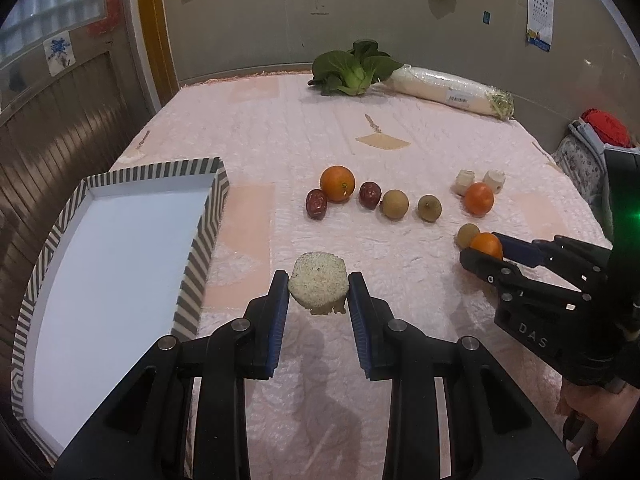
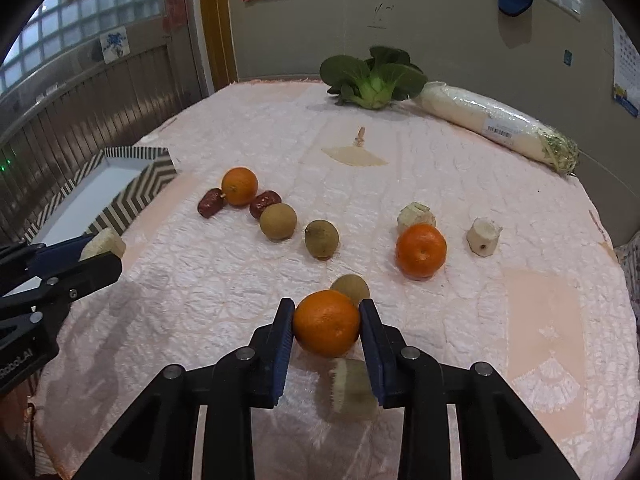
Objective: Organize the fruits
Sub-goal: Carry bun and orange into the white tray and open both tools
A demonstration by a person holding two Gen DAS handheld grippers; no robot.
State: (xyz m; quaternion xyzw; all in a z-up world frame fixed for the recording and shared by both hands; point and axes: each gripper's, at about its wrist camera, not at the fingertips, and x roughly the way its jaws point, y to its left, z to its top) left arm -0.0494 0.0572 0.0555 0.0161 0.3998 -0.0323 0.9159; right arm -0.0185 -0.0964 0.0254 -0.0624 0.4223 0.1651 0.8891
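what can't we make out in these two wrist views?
- Left wrist view: tray near corner cut off by the frame edge.
- Left wrist view: brown fruit half hidden behind the orange.
- Right wrist view: pale chunk partly covered by the right gripper.
- Both: wall calendar print too small.

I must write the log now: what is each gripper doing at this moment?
Left gripper: closed on the pale cut chunk.
Right gripper: closed on an orange.

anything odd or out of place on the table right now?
Mildly: for a fruit task, the left gripper jaws hold a pale cut chunk that looks more like a root piece than fruit. Bok choy and a wrapped radish lie at the far edge. Nothing spilled or damaged.
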